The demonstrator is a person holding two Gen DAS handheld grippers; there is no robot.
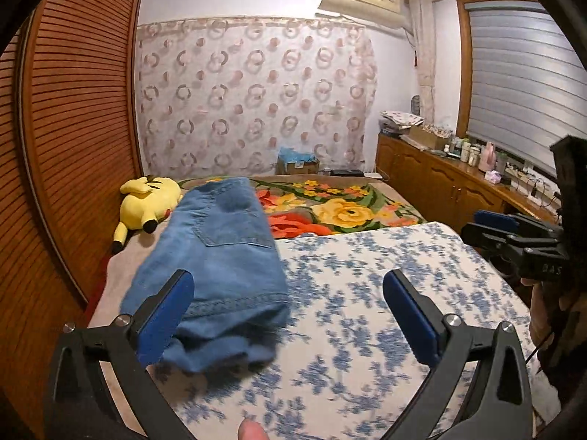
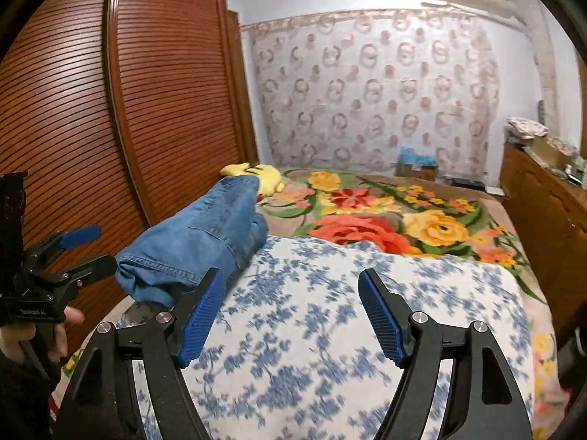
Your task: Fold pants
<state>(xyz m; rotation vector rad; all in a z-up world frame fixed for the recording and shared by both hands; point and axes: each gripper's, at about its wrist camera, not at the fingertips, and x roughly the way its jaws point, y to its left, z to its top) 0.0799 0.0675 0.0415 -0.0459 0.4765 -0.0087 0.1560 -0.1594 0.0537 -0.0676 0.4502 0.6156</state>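
The blue denim pants [image 1: 220, 256] lie folded in a thick bundle on the left side of the bed, partly on the white and blue floral sheet [image 1: 385, 311]. They also show in the right wrist view [image 2: 198, 245]. My left gripper [image 1: 288, 315] is open and empty, its left finger in front of the bundle's near end. My right gripper [image 2: 291, 315] is open and empty above the sheet, to the right of the pants. Each gripper shows in the other's view, the right one [image 1: 513, 234] and the left one [image 2: 84, 249], both open.
A yellow plush toy [image 1: 146, 201] lies beyond the pants. A flowered blanket [image 1: 348, 205] covers the far bed. A slatted wooden wardrobe [image 1: 73, 110] stands close on the left. A wooden cabinet [image 1: 440, 183] with clutter runs along the right under the window.
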